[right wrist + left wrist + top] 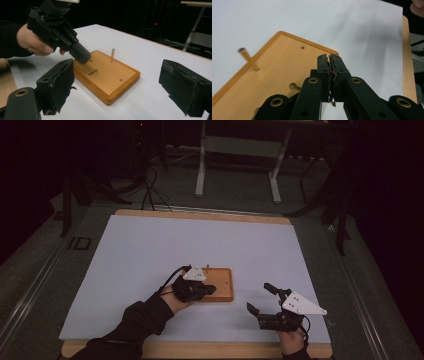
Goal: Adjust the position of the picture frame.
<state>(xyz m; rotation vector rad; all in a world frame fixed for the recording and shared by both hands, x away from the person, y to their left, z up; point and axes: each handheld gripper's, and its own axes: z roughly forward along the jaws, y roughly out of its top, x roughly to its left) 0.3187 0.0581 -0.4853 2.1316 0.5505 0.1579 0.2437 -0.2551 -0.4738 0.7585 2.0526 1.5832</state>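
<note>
White paper (150, 255) is covering a wooden table (200, 215) in a dark room. On the paper, near the person's side, a flat wooden board (222, 285) is lying. It is a smooth orange-brown block with round corners and small holes.

One thin round peg (112, 55) is standing straight up near the board's far edge. In the left gripper view that peg (249, 59) is looking tilted, and a second short peg (295, 87) is lying flat on the board beside the jaws. In the right gripper view a thin dark shape is lying on the board too.

Over the board's near left part the left gripper (209, 290) is hanging, its black jaws pressed tightly together. The left gripper view is showing torn black padding squeezed between them, with a tiny red speck; I cannot tell if they are pinching anything.

To the right, off the board, the right gripper (261, 299) is resting above the paper with its jaws spread wide and nothing between them. Its pads (183, 86) are looking rough and ragged.
</note>
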